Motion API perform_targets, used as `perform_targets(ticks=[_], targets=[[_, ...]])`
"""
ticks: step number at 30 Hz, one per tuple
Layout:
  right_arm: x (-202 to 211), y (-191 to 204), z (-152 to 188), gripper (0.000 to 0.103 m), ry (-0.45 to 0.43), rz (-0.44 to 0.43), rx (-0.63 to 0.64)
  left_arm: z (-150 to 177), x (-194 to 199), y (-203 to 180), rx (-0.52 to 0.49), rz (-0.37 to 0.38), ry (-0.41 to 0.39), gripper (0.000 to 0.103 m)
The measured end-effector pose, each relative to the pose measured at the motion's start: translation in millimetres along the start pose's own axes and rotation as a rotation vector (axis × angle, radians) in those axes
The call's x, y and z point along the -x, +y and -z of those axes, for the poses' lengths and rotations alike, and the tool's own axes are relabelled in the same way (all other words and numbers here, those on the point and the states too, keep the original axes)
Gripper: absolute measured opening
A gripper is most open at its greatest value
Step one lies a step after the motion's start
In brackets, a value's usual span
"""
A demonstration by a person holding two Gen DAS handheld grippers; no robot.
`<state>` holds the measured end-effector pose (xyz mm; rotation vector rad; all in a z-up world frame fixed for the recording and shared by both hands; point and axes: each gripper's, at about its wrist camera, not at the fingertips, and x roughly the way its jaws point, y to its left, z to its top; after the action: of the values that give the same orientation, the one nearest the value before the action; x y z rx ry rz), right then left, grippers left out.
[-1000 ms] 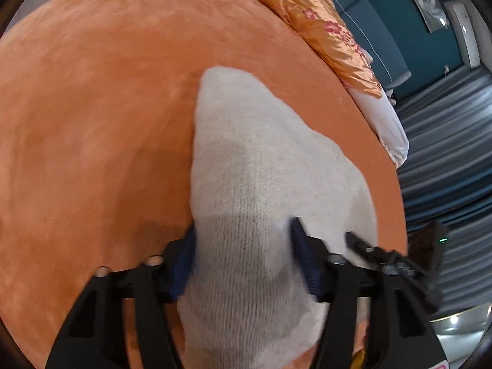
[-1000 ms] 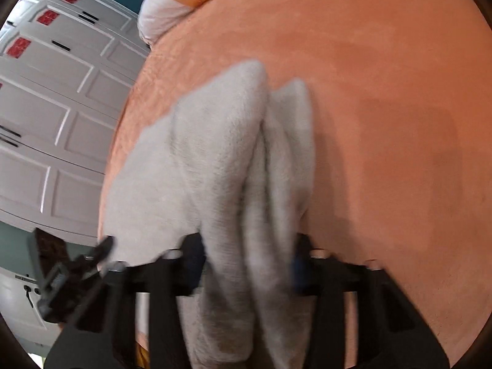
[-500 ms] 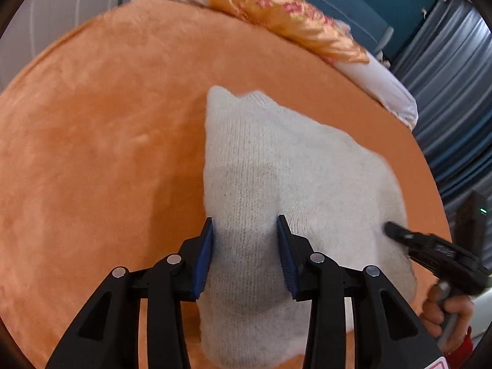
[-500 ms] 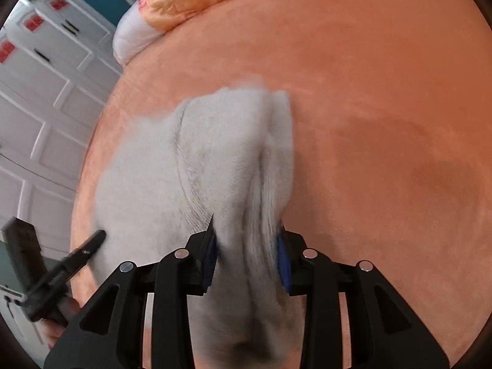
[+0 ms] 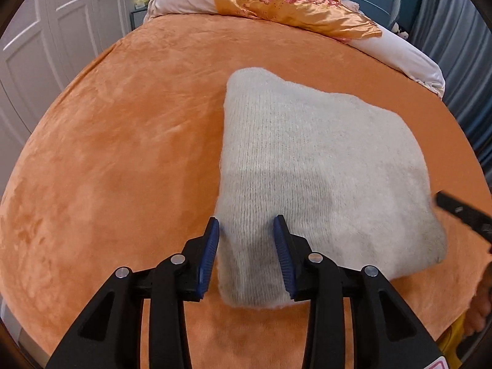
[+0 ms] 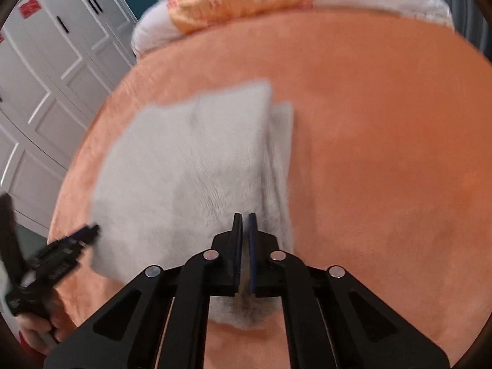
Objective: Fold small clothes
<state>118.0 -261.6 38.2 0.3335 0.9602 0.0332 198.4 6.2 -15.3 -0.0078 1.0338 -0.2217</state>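
A cream knitted garment (image 5: 310, 166) lies folded into a rough square on the orange bed cover (image 5: 123, 141). My left gripper (image 5: 247, 227) is open, its blue-padded fingers standing over the garment's near left corner. In the right wrist view the same garment (image 6: 190, 166) is blurred, with a second layer showing along its right edge. My right gripper (image 6: 245, 216) is shut with nothing between the pads, above the garment's near right part. Each gripper shows at the edge of the other's view: the right one (image 5: 461, 212) and the left one (image 6: 61, 252).
A white pillow with an orange floral cover (image 5: 292, 6) lies at the head of the bed. White wardrobe doors (image 6: 46, 70) stand to the left. Grey curtains (image 5: 461, 46) hang at the right. The bed cover's right half (image 6: 384, 160) is bare.
Both grippers have let go of the garment and drawn back. The left jaws stay open; the right jaws have closed empty. The garment now lies flat and folded.
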Motion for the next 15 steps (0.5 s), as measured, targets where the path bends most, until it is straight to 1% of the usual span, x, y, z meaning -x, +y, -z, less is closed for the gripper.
perform_targets(ticks=[2,3,4,5,6,7,8,10,12,15], targets=[[15,9,4,0.003,-0.001,-0.041,0.032,4,3,1,0.004,-0.002,0.002,0.035],[14,12,8,0.003,0.013,-0.052,0.052,5,1,0,0.006,-0.007,0.006,0.035],[6,15,10,0.003,0.033,-0.037,0.078,6,-1,0,0.013,-0.013,0.008,0.035],[-7,16,17,0.003,0.071,0.014,0.117,6,0,0,0.018,-0.015,0.007,0.035],[-23,16,20,0.000,0.106,0.060,0.136,9,4,-2,0.021,-0.019,0.008,0.035],[-35,8,26,0.000,0.134,0.091,0.136,11,7,-3,0.020,-0.021,0.011,0.035],[-37,5,28,0.000,0.132,0.088,0.115,13,10,-5,0.020,-0.019,0.012,0.035],[-21,4,22,0.000,0.098,0.070,0.072,19,19,-10,0.008,-0.027,0.008,0.034],[3,12,19,0.002,0.044,0.067,0.078,26,25,-15,-0.008,-0.043,0.000,0.034],[21,16,24,0.002,0.007,0.080,0.084,35,31,-23,-0.016,-0.056,-0.003,0.037]])
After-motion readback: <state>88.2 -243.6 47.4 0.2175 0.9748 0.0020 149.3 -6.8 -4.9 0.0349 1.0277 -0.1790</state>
